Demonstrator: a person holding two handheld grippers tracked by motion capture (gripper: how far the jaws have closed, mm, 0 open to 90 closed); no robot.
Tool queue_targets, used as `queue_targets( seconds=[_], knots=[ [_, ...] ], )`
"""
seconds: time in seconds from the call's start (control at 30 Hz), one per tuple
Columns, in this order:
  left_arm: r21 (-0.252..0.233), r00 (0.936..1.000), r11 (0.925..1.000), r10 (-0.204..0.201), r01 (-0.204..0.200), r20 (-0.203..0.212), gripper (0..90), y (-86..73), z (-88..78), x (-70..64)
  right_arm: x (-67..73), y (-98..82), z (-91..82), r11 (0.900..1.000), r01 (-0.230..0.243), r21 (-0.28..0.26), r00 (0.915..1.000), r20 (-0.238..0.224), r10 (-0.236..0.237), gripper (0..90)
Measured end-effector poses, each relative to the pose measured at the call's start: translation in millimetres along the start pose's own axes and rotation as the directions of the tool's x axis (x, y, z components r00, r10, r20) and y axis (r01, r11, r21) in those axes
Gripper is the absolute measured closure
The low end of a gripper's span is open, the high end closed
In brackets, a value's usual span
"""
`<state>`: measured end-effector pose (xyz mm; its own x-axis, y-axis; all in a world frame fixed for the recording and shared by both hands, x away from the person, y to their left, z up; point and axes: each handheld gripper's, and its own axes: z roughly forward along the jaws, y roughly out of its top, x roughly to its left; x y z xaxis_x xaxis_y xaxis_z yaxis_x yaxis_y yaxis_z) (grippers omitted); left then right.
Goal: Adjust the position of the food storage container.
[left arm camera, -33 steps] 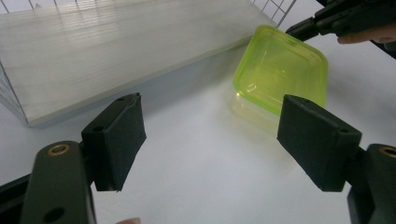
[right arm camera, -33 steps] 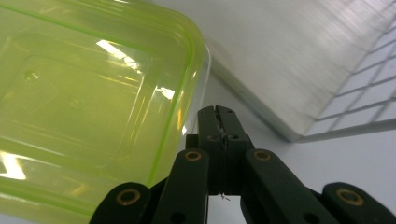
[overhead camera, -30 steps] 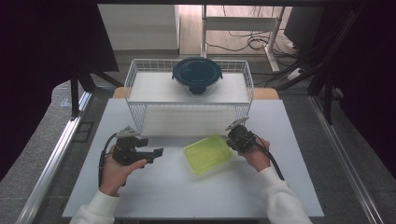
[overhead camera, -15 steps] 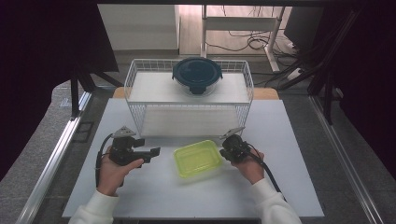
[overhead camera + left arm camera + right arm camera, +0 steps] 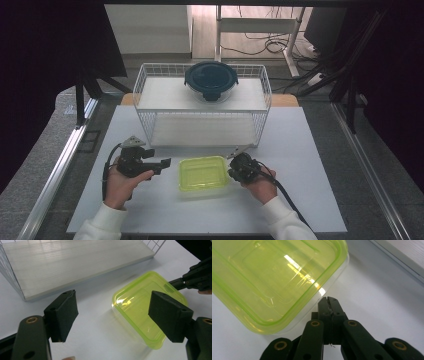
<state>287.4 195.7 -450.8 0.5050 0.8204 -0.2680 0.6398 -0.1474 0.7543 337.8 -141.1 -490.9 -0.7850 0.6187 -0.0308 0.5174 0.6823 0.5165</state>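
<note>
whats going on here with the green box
A person works at a white table with a gripper in each hand. The right gripper, jaws shut, presses its tips against the edge of a yellow-green lidded container, apparently nudging it sideways. The left gripper waits on the container's other side with jaws open, holding nothing. Behind stands a wire rack with a dark round lidded bowl on top.

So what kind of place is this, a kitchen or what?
Probably a lab or recording setup, not a kitchen: a white table ringed by black curtains, loose cables on the floor behind, and a wire rack staged on it.
</note>
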Motion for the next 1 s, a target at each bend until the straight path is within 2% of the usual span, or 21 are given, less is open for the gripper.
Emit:
queue_targets(
  seconds=[0.23,0.37,0.5,0.6,0.63,0.7,0.73,0.77,0.8,0.83,0.87,0.9,0.93,0.97,1.0],
  knots=[
    [0.008,1.0,0.9999,-0.006,0.006,-0.002,22.8,-1.1,2.2,-0.1,3.3,-0.8,-0.7,1.0,0.006,0.0,0.9999,-0.015,-0.006,88.7],
    [0.015,1.0,0.9999,0.004,-0.004,-0.001,22.7,-1.4,3.8,0.6,2.5,-1.9,-0.3,1.0,0.002,-0.005,0.9997,-0.024,-0.002,88.7],
    [0.007,0.9999,0.9999,-0.013,0.013,0.005,22.4,-2.0,3.6,2.0,-5.2,-2.8,-7.1,0.999,-0.031,-0.021,0.9995,-0.007,0.03,88.6],
    [0.006,0.9993,0.9994,-0.034,0.034,0.013,22.1,-2.6,3.7,3.0,-17.8,-5.6,-19.4,0.994,-0.083,-0.073,0.9965,0.004,0.084,88.5],
    [0.007,0.9992,0.9993,-0.038,0.037,0.013,21.9,-2.9,3.8,3.0,-23.7,-7.7,-26.2,0.987,-0.114,-0.114,0.9935,-0.007,0.114,87.3],
    [0.009,0.9991,0.9991,-0.041,0.04,0.015,21.9,-3.8,4.2,3.2,-29.8,-10.2,-33.1,0.973,-0.166,-0.161,0.9861,-0.042,0.161,82.5],
    [0.01,0.9989,0.999,-0.043,0.043,0.017,21.9,-4.4,4.5,3.1,-29.8,-10.2,-33.1,0.973,-0.166,-0.161,0.9861,-0.042,0.161,82.5],
    [0.013,0.9989,0.999,-0.044,0.044,0.018,21.9,-4.9,4.5,3.0,-35.0,-12.7,-38.7,0.951,-0.227,-0.209,0.9737,-0.064,0.219,64.3],
    [0.013,0.9988,0.9989,-0.045,0.044,0.02,21.9,-5.4,4.6,3.1,-35.0,-12.7,-38.7,0.951,-0.227,-0.209,0.9737,-0.064,0.219,64.3],
    [0.013,0.9987,0.9989,-0.046,0.045,0.023,21.9,-6.1,4.8,3.5,-39.1,-14.5,-43.0,0.919,-0.298,-0.257,0.9545,-0.085,0.286,43.1],
    [0.012,0.9984,0.9987,-0.05,0.049,0.026,21.9,-6.8,5.0,3.9,-41.4,-15.3,-44.7,0.905,-0.328,-0.273,0.9447,-0.106,0.31,37.6],
    [0.01,0.9982,0.9985,-0.053,0.053,0.026,22.0,-7.4,4.9,4.3,-43.1,-15.7,-46.0,0.896,-0.35,-0.273,0.9365,-0.131,0.325,33.9],
    [0.005,0.9979,0.9982,-0.059,0.059,0.026,22.1,-8.4,5.1,5.3,-45.5,-16.4,-47.4,0.887,-0.375,-0.271,0.9248,-0.176,0.337,31.3],
    [0.003,0.9977,0.998,-0.063,0.063,0.025,22.1,-9.1,5.2,6.1,-45.5,-16.4,-47.4,0.887,-0.375,-0.271,0.9248,-0.176,0.337,31.3],
    [0.001,0.9971,0.9976,-0.07,0.07,0.029,22.1,-9.7,5.4,6.9,-46.5,-16.9,-48.2,0.88,-0.39,-0.27,0.9166,-0.206,0.343,29.7]
  ],
)
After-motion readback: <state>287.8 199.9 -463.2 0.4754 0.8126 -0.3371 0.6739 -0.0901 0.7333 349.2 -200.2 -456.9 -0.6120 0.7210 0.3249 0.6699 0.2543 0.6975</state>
